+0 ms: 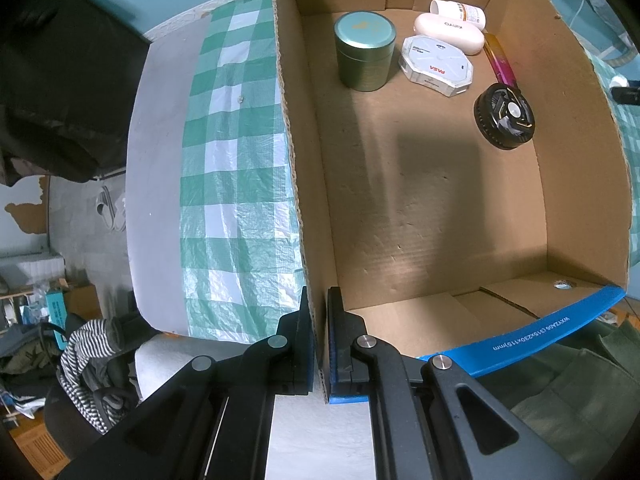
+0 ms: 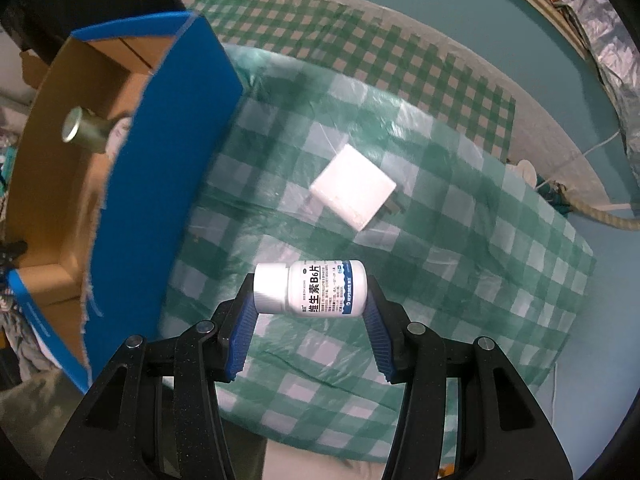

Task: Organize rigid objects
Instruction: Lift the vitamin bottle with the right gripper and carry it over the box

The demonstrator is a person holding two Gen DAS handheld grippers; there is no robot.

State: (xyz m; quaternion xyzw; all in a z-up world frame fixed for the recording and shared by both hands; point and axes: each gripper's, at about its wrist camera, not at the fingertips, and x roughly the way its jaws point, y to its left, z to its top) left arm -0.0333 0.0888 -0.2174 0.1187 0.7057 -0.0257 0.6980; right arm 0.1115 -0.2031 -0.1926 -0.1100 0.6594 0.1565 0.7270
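My left gripper [image 1: 319, 312] is shut on the left wall of an open cardboard box [image 1: 304, 184], near its front corner. Inside the box sit a green round tin [image 1: 365, 51], a white octagonal case [image 1: 436, 60], a white oval case [image 1: 448, 32], a white bottle [image 1: 460, 10], a pink stick [image 1: 500, 62] and a black round fan [image 1: 505, 115]. My right gripper [image 2: 310, 294] is shut on a white vitamin bottle [image 2: 310, 293], held sideways above the checked cloth. A white power adapter [image 2: 354, 192] lies on the cloth beyond it. The box [image 2: 160, 184] is to the left.
A green-and-white checked plastic cloth [image 2: 460, 240] covers the table [image 1: 160, 160]. Clothes and clutter [image 1: 80, 344] lie on the floor at the left. A rope and cable [image 2: 592, 208] lie at the far right edge.
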